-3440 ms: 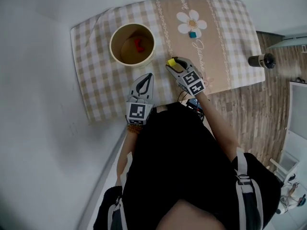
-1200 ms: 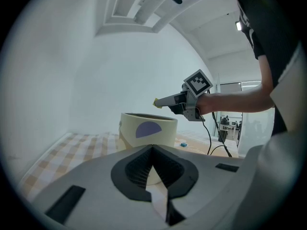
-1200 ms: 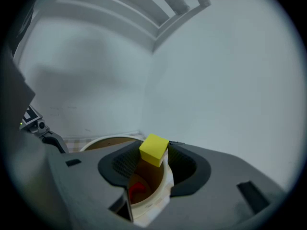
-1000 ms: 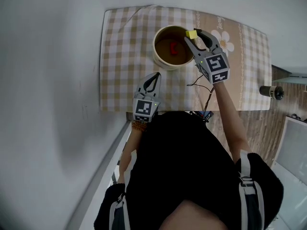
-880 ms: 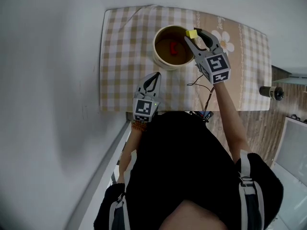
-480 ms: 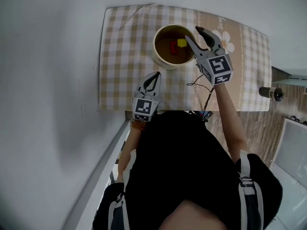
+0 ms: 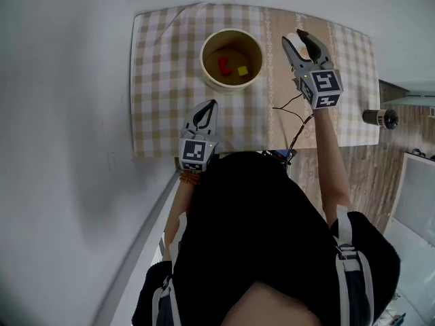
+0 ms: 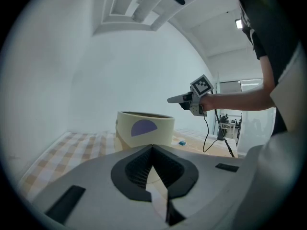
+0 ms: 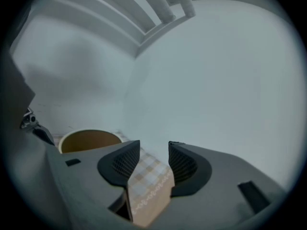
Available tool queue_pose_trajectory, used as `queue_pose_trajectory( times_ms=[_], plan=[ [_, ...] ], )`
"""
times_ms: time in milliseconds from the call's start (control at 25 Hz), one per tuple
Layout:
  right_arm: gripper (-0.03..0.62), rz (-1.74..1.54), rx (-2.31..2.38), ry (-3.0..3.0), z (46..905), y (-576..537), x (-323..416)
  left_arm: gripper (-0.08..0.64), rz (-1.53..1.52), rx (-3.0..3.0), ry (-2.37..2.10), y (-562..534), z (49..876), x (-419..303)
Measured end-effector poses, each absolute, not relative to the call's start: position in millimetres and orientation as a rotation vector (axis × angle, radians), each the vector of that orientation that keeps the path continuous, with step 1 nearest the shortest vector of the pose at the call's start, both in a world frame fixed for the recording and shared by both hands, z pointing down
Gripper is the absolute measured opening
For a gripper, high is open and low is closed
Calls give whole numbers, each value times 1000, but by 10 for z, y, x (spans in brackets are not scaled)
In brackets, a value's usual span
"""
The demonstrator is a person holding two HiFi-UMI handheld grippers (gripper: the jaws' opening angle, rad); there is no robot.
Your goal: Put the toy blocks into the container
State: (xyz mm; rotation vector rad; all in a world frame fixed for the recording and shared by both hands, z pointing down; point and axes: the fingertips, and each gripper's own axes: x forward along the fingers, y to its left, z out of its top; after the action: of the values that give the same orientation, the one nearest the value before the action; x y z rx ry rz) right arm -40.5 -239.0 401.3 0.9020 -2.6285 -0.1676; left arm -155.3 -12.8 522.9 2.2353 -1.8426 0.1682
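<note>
Head view, container: the container (image 7: 231, 60) stood on the checked cloth (image 7: 160, 73) and held a red block (image 7: 223, 64) and a yellow block (image 7: 242, 70).
Head view, right gripper: the right gripper (image 7: 299, 41) hung over the cloth, just beside the container on its right side.
Head view, left gripper: the left gripper (image 7: 209, 107) was near the front edge of the cloth, apart from the container.
Left gripper view, jaws: they were pressed together with nothing between them.
Left gripper view, blue block: a small blue block (image 8: 182, 143) lay on the cloth beyond the container, outside it (the head view did not show it).
Right gripper view, jaws: they stood apart and empty. Only the cloth showed through the gap, and the container was to the left.
Progress: two blocks were in, and one blue block was left, as far as the views showed.
Judgement: the task seemed mostly done. The right gripper was probably better placed to fetch the blue block.
</note>
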Motion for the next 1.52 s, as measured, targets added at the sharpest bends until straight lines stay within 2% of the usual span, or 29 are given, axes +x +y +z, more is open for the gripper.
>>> queue_pose_trajectory(
  times_ms=[200,400,960,1080,1520],
  plan=[
    [193,-42,1048,-2466,4601,-2668,550,6,209,2264,-1800,-88,5290,-1362],
    [193,74,1083,-2381,5296,-2795,969,6,250,2283,-1765,-90,5302,-1156],
    [193,316,1013,-2236,6412,-2831,1073,6,334,2250,-1752,-62,5340,-899],
    [174,255,1025,-2212,6484,-2817,1094,6,335,2247,-1753,-28,5336,-868],
    [175,272,1122,-2155,6524,-2880,1311,6,313,2253,-1774,49,5302,-804]
  ],
)
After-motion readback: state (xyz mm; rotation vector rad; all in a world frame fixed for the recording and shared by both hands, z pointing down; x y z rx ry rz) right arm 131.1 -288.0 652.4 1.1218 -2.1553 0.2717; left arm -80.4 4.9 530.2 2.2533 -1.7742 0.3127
